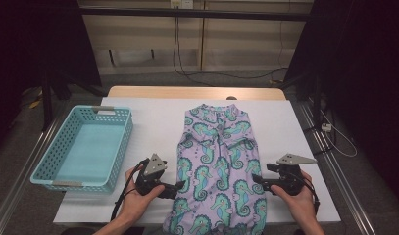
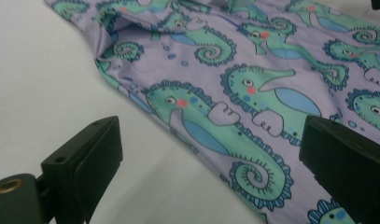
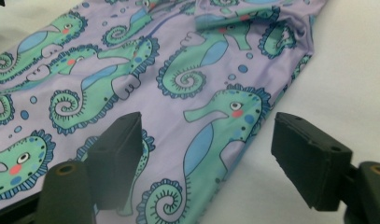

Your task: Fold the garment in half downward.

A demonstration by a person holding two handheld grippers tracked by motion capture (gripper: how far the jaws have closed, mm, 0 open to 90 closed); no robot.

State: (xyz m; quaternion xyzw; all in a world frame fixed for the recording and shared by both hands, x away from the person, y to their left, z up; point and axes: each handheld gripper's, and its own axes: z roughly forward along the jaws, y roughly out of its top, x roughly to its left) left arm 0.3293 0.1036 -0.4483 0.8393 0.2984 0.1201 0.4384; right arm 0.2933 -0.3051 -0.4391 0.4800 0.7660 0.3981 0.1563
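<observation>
Lilac seahorse-print garment (image 1: 219,166) lies flat lengthwise on the white table (image 1: 153,122).

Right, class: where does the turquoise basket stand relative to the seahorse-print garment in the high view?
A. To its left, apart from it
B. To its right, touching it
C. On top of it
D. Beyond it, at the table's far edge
A: the turquoise basket stands left of the seahorse-print garment, with bare white table between them.
</observation>
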